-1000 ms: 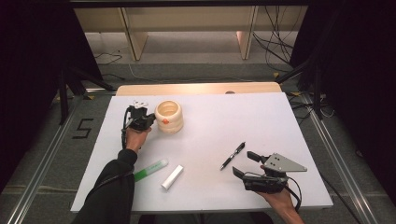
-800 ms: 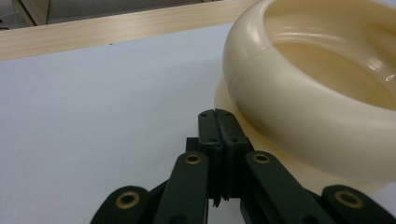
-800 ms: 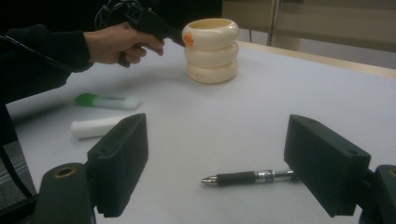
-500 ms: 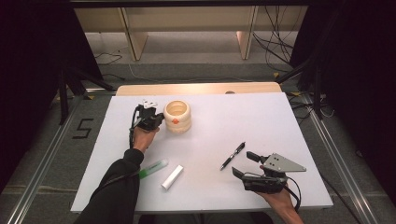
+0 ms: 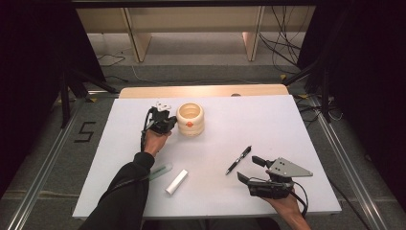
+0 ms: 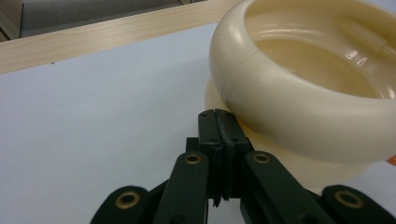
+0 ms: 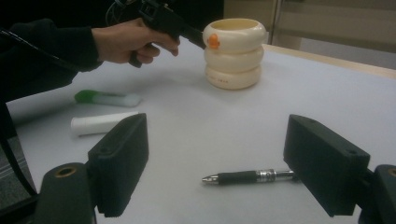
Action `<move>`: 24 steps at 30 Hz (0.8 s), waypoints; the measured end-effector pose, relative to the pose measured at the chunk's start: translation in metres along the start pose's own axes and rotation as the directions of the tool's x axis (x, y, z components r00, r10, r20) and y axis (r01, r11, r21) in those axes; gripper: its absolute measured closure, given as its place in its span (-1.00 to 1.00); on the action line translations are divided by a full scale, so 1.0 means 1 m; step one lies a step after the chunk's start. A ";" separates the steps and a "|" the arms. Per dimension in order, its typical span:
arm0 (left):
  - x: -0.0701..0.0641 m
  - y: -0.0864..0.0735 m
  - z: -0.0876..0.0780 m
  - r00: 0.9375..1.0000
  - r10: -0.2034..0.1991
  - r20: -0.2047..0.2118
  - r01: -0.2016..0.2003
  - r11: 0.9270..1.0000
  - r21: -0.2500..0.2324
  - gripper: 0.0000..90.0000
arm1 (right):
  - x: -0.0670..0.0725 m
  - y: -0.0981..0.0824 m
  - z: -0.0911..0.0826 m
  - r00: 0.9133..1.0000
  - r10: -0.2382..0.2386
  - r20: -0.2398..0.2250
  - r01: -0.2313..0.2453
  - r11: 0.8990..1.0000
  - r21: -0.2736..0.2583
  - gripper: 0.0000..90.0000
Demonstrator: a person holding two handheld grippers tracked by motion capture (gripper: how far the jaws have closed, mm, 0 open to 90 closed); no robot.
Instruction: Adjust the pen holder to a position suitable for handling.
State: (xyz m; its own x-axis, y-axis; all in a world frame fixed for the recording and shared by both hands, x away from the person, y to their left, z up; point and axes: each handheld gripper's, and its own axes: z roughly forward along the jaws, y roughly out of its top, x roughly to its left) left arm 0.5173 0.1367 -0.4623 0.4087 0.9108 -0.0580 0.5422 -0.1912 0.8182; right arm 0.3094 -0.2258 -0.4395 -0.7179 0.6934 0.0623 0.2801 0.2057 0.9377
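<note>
Cream ribbed plastic pot, three stacked rings with an orange spot, sits at about 11 o'clock on the white table, near the far wooden edge strip. Left gripper, jaws pressed together and empty, has its tips against the pot's left side.

Risk: a high push on the top ring could tip or skid it toward 12 o'clock and the edge.

Open room lies toward 3 o'clock. Right gripper, jaws apart and empty, is at 5 o'clock, just beside the black pen. The white tube and green-capped tube lie at 7 o'clock, well apart from the pot.
</note>
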 end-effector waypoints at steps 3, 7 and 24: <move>-0.005 0.001 0.002 1.000 0.010 0.009 -0.010 1.000 0.002 0.98 | 0.000 0.000 0.000 1.000 -0.001 0.001 0.001 1.000 0.002 -0.49; -0.012 0.002 0.004 1.000 0.019 0.016 -0.019 1.000 0.001 0.98 | 0.000 0.000 0.000 1.000 -0.001 0.000 0.001 1.000 0.001 -0.49; -0.030 0.007 0.013 0.999 0.039 0.035 -0.038 0.999 -0.007 0.98 | 0.000 0.000 0.000 1.000 0.001 -0.001 -0.001 1.000 0.000 -0.49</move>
State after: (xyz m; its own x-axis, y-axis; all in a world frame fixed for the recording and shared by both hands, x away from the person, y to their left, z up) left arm 0.5184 0.1038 -0.4625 0.4546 0.8895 -0.0461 0.5206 -0.2234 0.8240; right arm 0.3090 -0.2254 -0.4393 -0.7183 0.6929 0.0632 0.2804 0.2052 0.9377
